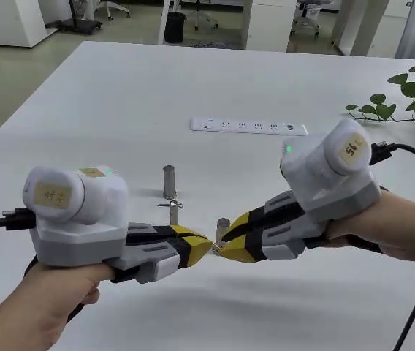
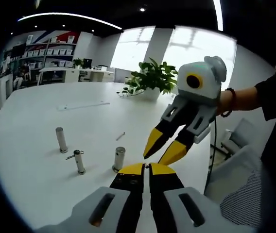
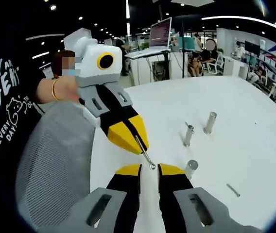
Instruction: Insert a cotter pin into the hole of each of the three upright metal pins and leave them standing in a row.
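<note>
in the lower middle of the head view the two grippers met tip to tip over the white table point(image 1: 105, 88). the left gripper point(image 1: 209, 246) came in from the lower left, its jaws clenched on a thin cotter pin point(image 3: 146, 156), which in the right gripper view stuck out past the yellow tips. the right gripper point(image 1: 223, 252) came in from the right with its jaws parted, one on each side of that pin's free end, not closed on it.

the three metal pins stood upright. the near pin point(image 1: 223, 227) was just above the meeting tips and showed no cotter pin. the middle pin point(image 1: 173, 213), up and to the left, had a fitted cotter pin point(image 1: 172, 205) through its top. the far pin point(image 1: 169, 181) stood directly above it in the frame.

a loose cotter pin point(image 2: 120, 136) lay flat on the table at centre frame in the left gripper view. a power strip point(image 1: 248, 126) lay at upper centre of the head view, and a plant point(image 1: 412, 88) was at the upper right edge.
</note>
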`<state>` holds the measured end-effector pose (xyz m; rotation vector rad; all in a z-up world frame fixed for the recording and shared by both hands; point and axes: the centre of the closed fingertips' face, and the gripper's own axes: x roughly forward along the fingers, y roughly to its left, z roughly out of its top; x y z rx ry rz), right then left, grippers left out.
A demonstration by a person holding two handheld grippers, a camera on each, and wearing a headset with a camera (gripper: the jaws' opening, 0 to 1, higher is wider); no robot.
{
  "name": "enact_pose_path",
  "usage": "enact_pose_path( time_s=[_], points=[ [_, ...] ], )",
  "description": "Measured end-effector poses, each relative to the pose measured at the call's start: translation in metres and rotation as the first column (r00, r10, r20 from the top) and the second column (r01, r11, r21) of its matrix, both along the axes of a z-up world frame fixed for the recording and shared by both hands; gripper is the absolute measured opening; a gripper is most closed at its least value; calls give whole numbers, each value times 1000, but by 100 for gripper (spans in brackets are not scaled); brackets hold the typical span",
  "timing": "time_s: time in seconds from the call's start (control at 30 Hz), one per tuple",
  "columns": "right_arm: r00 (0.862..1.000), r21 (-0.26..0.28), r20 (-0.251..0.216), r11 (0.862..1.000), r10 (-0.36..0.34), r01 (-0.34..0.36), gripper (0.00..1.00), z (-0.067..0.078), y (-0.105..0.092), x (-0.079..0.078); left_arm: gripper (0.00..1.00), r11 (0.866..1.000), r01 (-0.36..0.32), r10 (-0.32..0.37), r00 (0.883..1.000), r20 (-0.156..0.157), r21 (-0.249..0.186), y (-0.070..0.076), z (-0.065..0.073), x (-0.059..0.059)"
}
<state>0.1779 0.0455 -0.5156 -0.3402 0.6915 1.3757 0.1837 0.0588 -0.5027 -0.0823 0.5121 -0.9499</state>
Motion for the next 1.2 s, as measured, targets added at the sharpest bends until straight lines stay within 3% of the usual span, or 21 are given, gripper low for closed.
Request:
enact_pose_path(
  time_s=[0.23, 0.33, 0.5, 0.53, 0.63, 0.87, 1.2],
  points=[
    [991, 64, -131, 997, -38, 47, 12, -2, -2, -8, 0, 996, 66, -69, 996, 60, 53, 1, -3, -7],
    [986, 80, -162, 995, -43, 56, 12, -3, -3, -10, 0, 994, 90, -94, 992, 79, 57, 0, -2, -10],
    [977, 103, -211, 994, -14, 36, 13, -5, -4, -16, 0, 990, 132, -137, 985, 108, 50, -4, 2, -16],
    [973, 115, -233, 993, -5, 33, 13, -5, -4, -19, 0, 986, 159, -163, 978, 132, 41, -7, 5, -19],
    [964, 144, -262, 989, 50, -12, 12, -3, -2, -29, 0, 981, 192, -195, 969, 151, 33, -11, 10, -25],
    [960, 145, -263, 987, 100, -63, 8, -4, -1, -38, 0, 974, 227, -228, 962, 152, 18, -14, 10, -31],
    [968, 126, -223, 988, 116, -89, 1, -6, 0, -40, 0, 972, 234, -233, 963, 137, 8, -13, 6, -35]
  ],
)
